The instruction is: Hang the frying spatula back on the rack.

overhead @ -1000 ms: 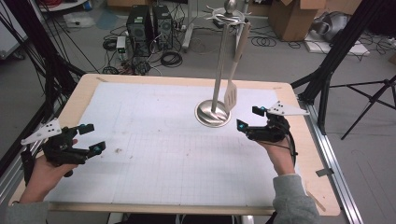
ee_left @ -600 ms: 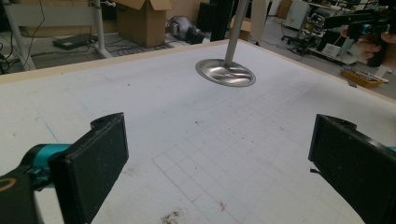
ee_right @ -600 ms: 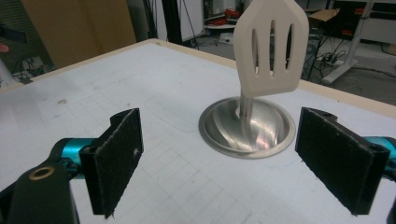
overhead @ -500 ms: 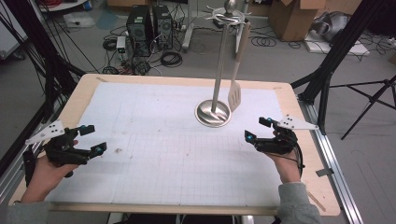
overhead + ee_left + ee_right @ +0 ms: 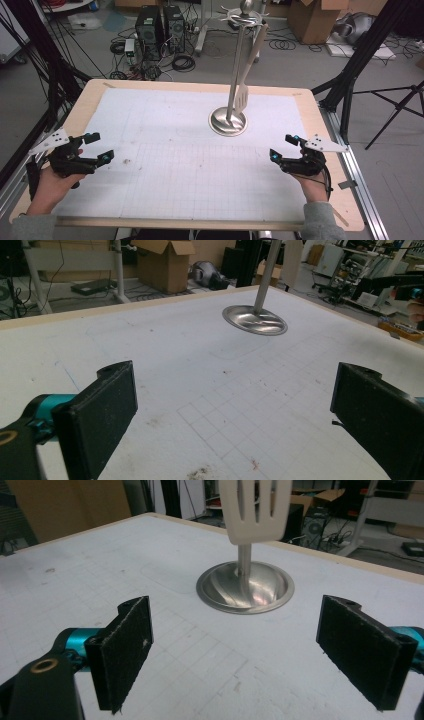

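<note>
the spatula (image 5: 243, 90) hangs from the metal stand (image 5: 228, 121) at the table's (image 5: 200, 165) far middle. nearer than the stand, right gripper (image 5: 285, 146) and left gripper (image 5: 98, 148) rest wide open, empty.

Left hand-held gripper (image 5: 98, 148) and right hand-held gripper (image 5: 284, 146) both gape, seemingly hovering low.
</note>
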A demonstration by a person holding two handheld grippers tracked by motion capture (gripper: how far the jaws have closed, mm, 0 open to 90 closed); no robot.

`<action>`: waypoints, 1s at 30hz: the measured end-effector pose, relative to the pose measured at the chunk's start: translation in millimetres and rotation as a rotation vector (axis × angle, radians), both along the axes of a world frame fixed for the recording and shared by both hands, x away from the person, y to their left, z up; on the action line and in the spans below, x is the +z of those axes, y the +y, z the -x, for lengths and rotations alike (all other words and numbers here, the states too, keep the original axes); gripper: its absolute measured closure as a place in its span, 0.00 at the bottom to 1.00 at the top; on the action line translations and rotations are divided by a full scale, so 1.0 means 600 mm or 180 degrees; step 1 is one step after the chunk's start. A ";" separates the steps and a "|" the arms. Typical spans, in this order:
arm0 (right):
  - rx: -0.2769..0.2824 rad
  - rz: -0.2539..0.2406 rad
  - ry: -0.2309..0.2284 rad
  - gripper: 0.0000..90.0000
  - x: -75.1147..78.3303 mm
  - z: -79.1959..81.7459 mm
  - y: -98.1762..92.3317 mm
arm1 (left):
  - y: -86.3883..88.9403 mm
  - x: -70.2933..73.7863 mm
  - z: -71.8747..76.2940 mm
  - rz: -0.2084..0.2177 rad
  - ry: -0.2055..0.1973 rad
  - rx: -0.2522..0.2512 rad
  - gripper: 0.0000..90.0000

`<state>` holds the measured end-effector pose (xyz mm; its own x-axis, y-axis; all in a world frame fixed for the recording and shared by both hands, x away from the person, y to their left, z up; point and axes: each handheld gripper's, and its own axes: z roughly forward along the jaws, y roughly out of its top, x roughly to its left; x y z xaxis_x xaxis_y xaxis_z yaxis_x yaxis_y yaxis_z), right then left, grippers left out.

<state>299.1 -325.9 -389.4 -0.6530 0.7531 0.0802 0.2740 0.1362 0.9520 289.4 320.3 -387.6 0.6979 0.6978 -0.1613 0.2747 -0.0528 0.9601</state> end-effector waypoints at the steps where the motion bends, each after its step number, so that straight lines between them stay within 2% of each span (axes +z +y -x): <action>1: -0.0032 0.0000 -0.0017 0.15 -0.002 0.004 -0.003 | 0.000 -0.002 -0.001 0.0003 0.0008 0.0004 0.06; 5: -0.0235 -0.0045 -0.0169 0.15 -0.014 0.018 -0.017 | 0.001 -0.009 -0.005 0.0008 0.0031 0.0030 0.06; 6: -0.0273 -0.0066 -0.0160 0.15 -0.017 0.021 -0.020 | 0.002 -0.011 -0.005 -0.0007 0.0033 0.0032 0.06; 9: -0.0319 -0.0095 -0.0205 0.15 -0.021 0.026 -0.028 | -0.002 -0.016 -0.008 0.0002 0.0051 0.0021 0.06; 12: -0.0308 -0.0123 -0.0218 0.15 -0.024 0.031 -0.033 | -0.007 -0.020 -0.011 -0.0075 0.0079 0.0003 0.06; 18: -0.0313 -0.0087 -0.0112 0.15 -0.043 0.038 -0.045 | -0.009 -0.027 -0.013 -0.0064 0.0119 -0.0011 0.06; 26: -0.0414 -0.0201 -0.0103 0.15 -0.053 0.050 -0.069 | 0.001 -0.042 -0.015 -0.0023 0.0192 0.0071 0.06; 30: -0.0453 -0.0250 -0.0074 0.15 -0.059 0.053 -0.082 | 0.009 -0.048 -0.014 0.0056 0.0230 0.0128 0.06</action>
<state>267.2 -375.4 -424.8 -0.5426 0.8301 0.1286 0.2631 0.0226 0.9645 297.7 325.4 -416.1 0.6553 0.7218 -0.2226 0.3449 -0.0237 0.9384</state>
